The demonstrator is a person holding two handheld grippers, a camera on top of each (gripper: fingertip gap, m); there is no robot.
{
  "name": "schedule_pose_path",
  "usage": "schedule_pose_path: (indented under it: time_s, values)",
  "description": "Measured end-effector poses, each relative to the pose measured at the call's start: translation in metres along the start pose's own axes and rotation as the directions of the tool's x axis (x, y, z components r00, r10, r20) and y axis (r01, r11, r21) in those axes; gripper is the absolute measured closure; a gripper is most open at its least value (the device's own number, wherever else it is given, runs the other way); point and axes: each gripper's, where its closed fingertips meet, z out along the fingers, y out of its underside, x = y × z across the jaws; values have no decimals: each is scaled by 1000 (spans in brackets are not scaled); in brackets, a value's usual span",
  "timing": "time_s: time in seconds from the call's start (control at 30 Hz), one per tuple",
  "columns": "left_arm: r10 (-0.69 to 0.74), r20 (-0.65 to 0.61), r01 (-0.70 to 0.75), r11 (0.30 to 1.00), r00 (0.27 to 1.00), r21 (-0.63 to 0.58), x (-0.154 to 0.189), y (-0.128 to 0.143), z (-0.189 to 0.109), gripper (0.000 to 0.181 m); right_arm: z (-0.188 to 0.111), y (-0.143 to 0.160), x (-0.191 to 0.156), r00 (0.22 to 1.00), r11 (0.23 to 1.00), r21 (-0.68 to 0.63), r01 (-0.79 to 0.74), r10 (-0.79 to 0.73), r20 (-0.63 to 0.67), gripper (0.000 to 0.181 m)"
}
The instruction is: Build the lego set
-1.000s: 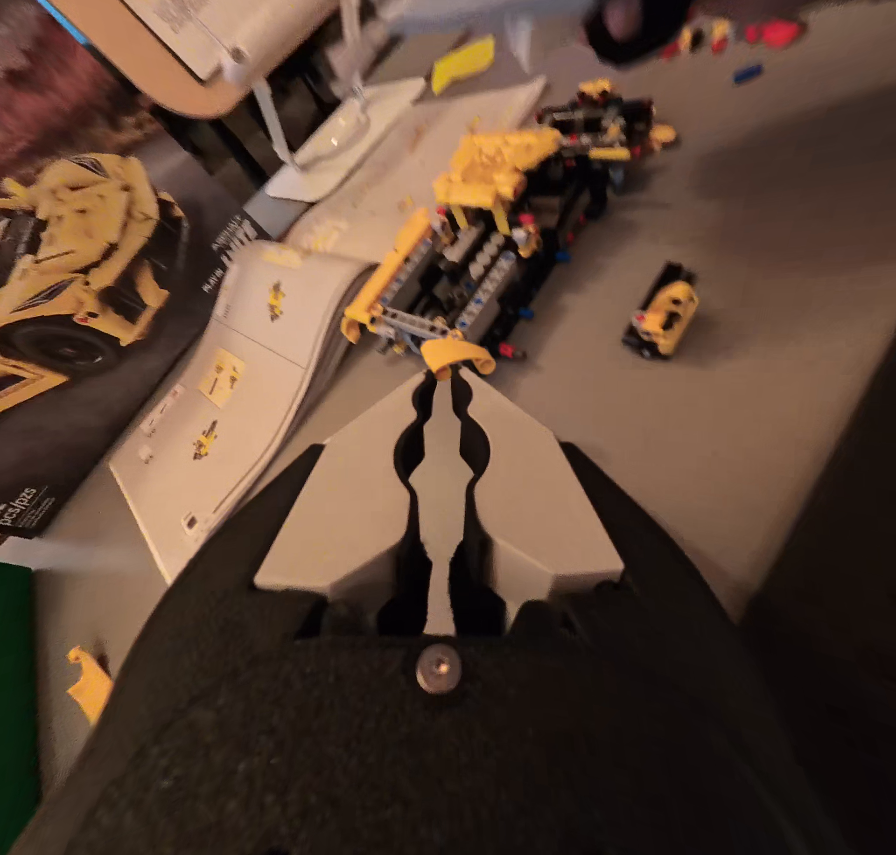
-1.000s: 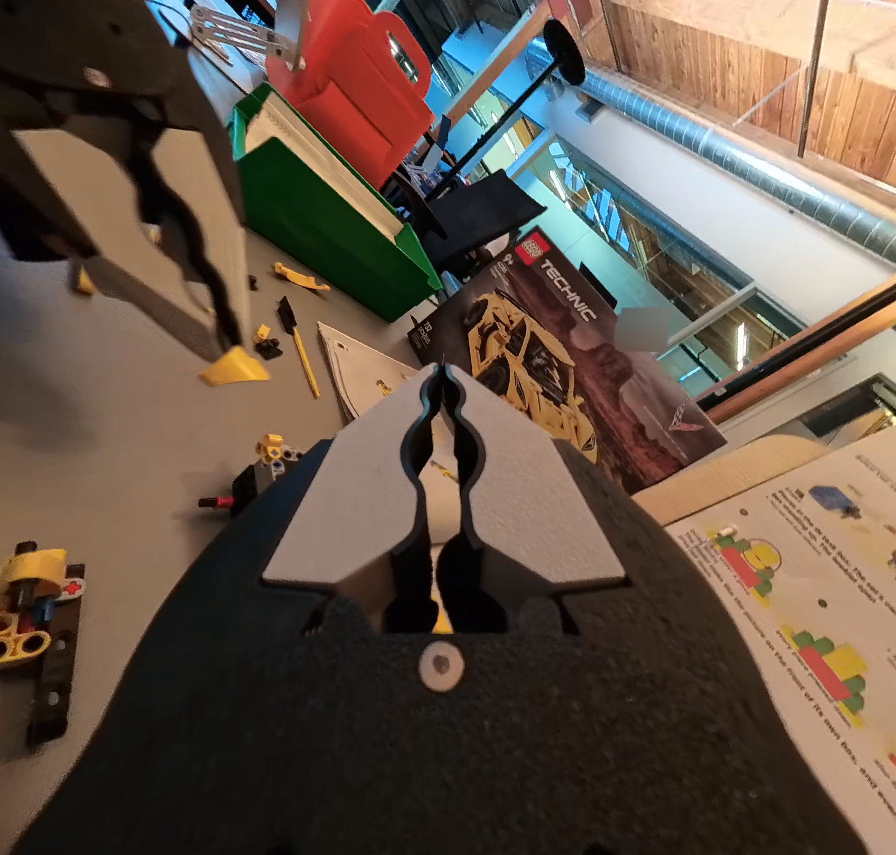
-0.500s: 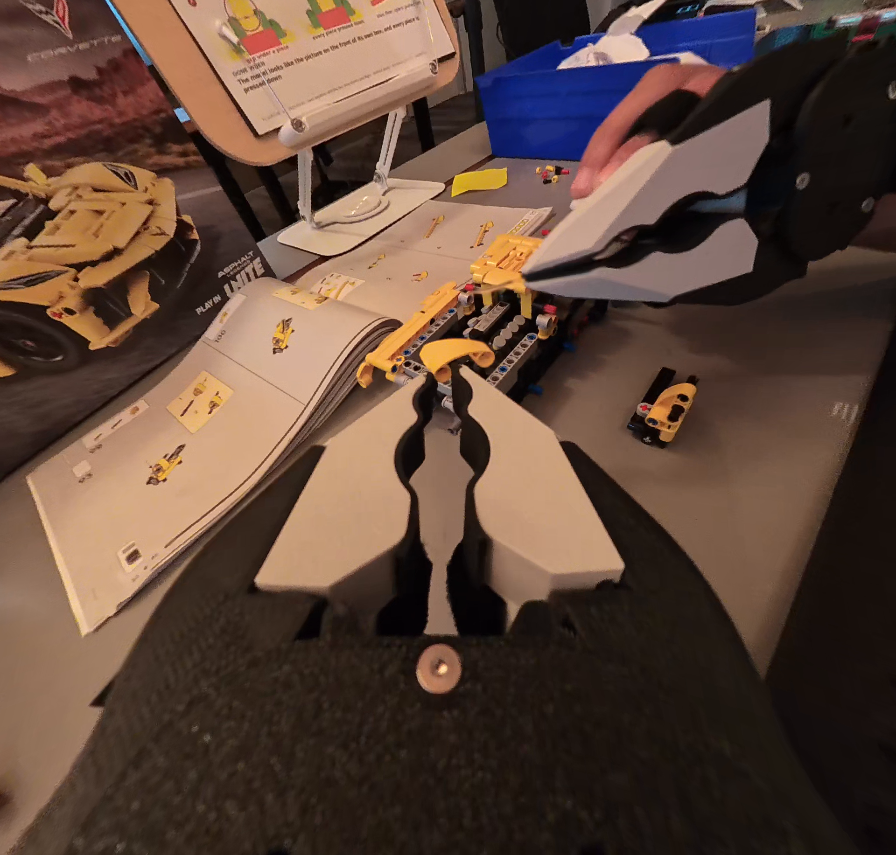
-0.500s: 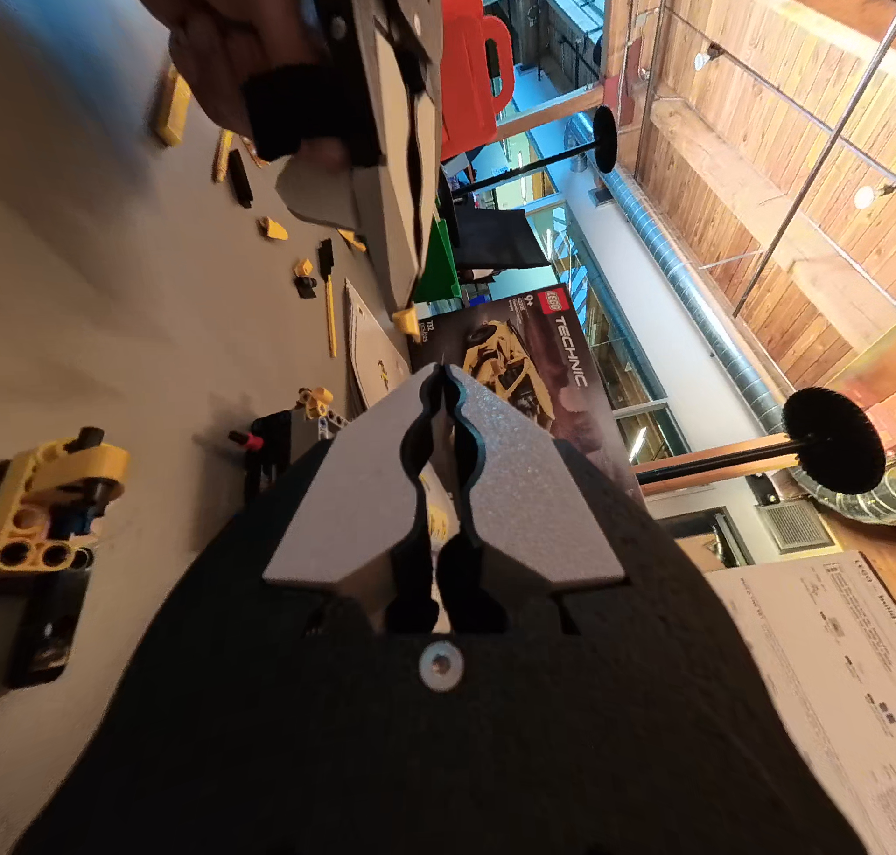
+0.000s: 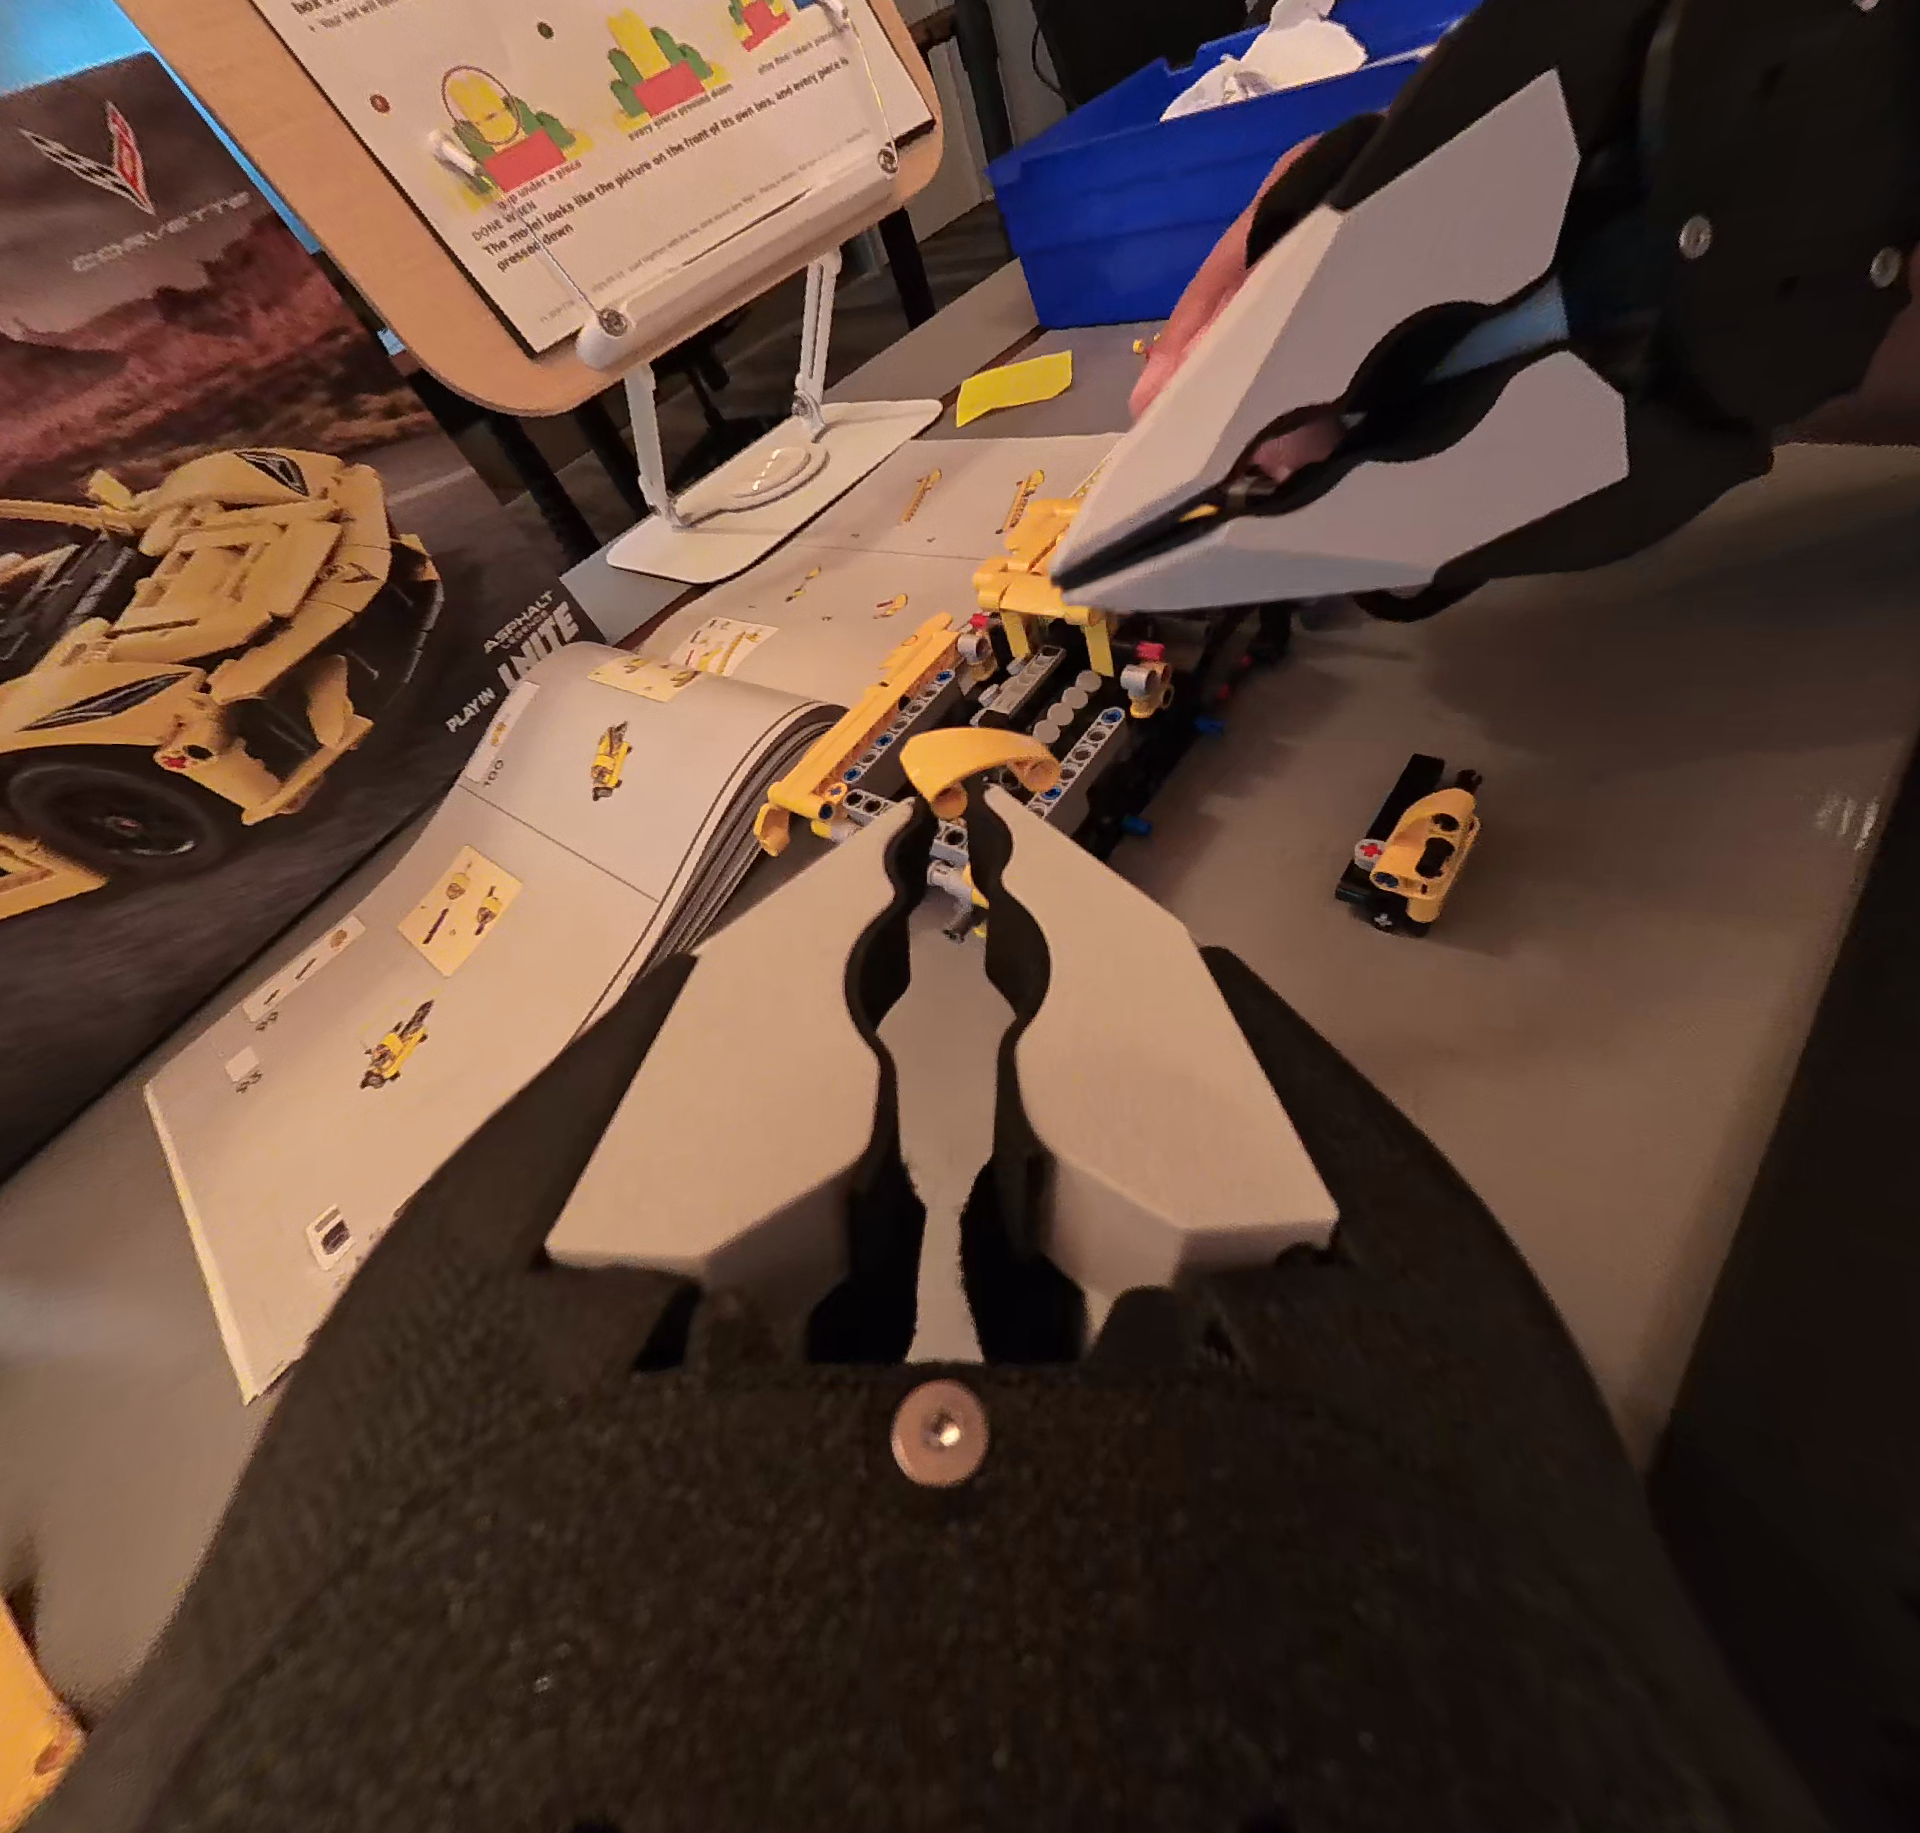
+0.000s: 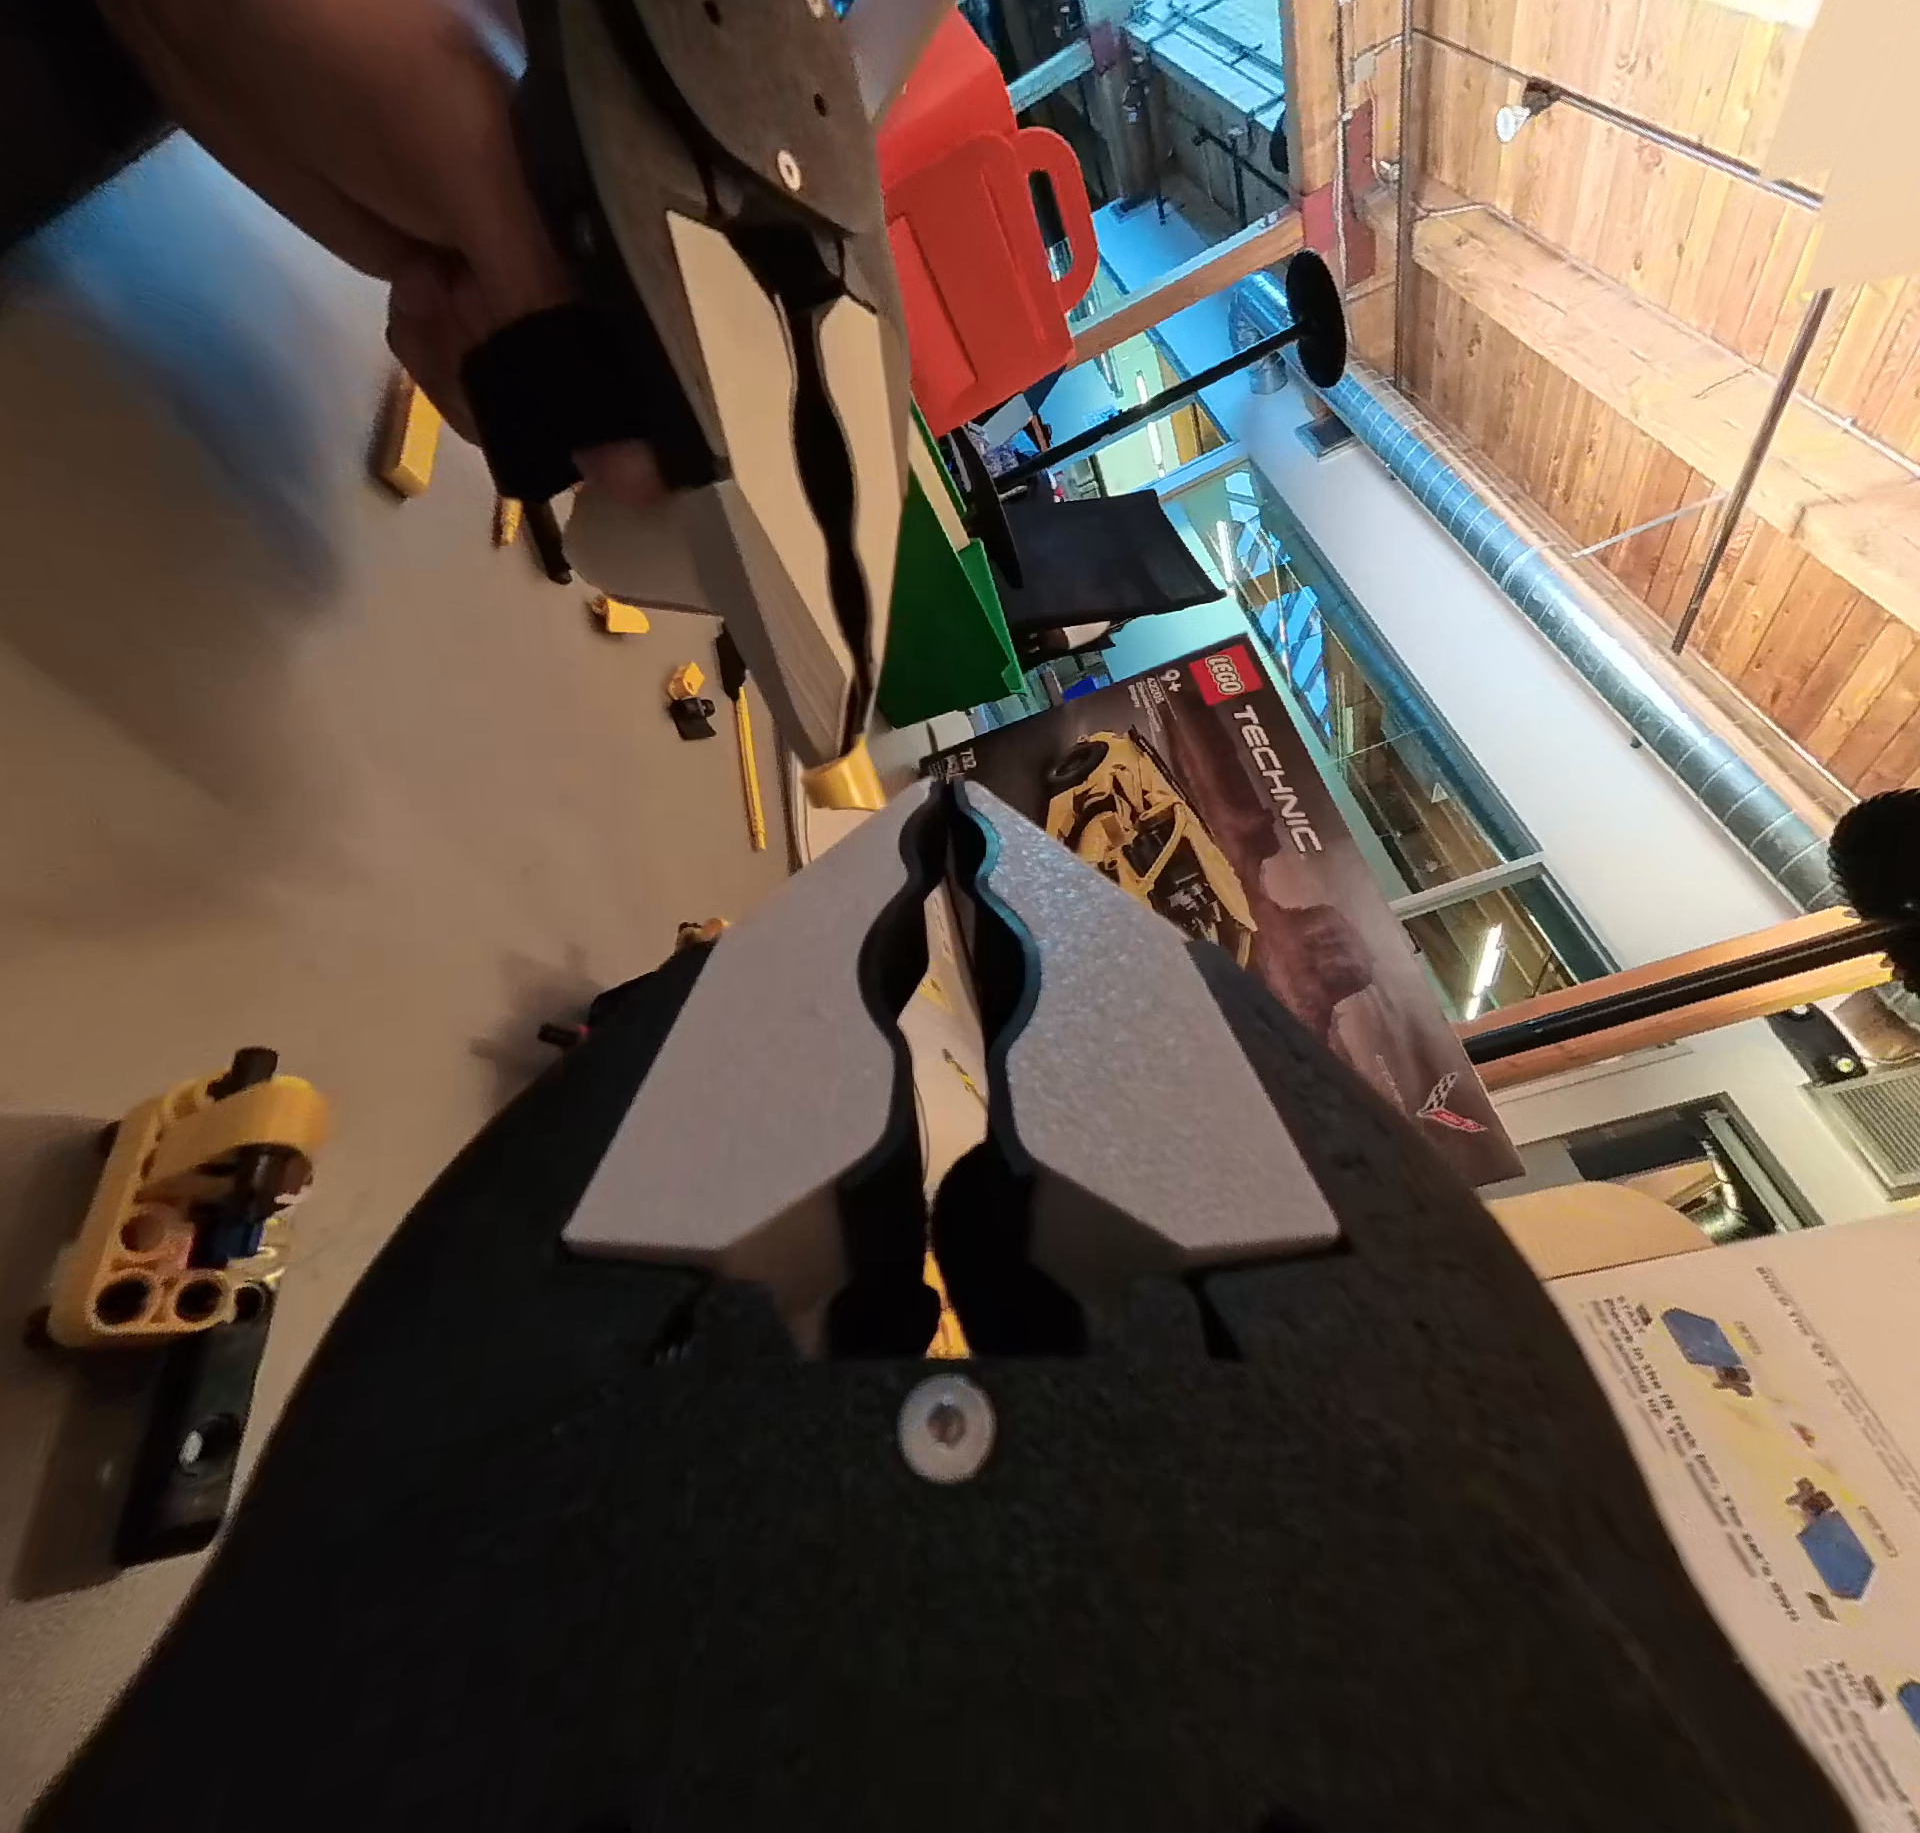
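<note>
Near the table's (image 5: 1558,1004) far edge, beside the booklet (image 5: 582,848), the half-built car chassis (image 5: 997,703) awaits bodywork; left gripper (image 5: 951,812) pinches a curved yellow panel (image 5: 977,760), right gripper (image 5: 1060,578) closed, seemingly empty.

Bare table (image 5: 1558,1056) right of the half-built car (image 5: 997,703) – open booklet (image 5: 540,910) and box (image 5: 156,640) crowding its left.
</note>
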Motion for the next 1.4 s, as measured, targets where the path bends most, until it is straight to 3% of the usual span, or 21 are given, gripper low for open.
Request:
schedule_pose_path:
  time_s: [0.3, 0.6, 0.73, 0.97, 1.1, 1.4]
  values:
    - [-7, 2, 7, 1000, 1000, -19, 0, 4, 2, 175, -4, 13, 18, 965, 965, -24, -262, 262, -7, 181]
    - [-10, -1, 10, 1000, 1000, -8, 1, 2, 2, 175, -3, 18, 9, 861, 860, -112, -498, 506, 52, 181]
    - [-15, 3, 15, 1000, 1000, -3, 0, 1, 1, 175, -1, 25, 5, 897, 888, -153, -433, 442, 26, 181]
    - [9, -3, -9, 1000, 1000, -26, 4, 4, 3, 175, 0, 17, -2, 989, 980, -134, -144, 147, 14, 181]
    - [25, 3, -25, 999, 1000, -20, 4, 3, 3, 175, -1, 4, -5, 1000, 999, -50, -10, 10, 3, 181]
    - [159, 29, -157, 987, 987, -39, 10, 5, 6, 175, 1, 0, -13, 992, 988, -85, 126, -124, 31, 181]
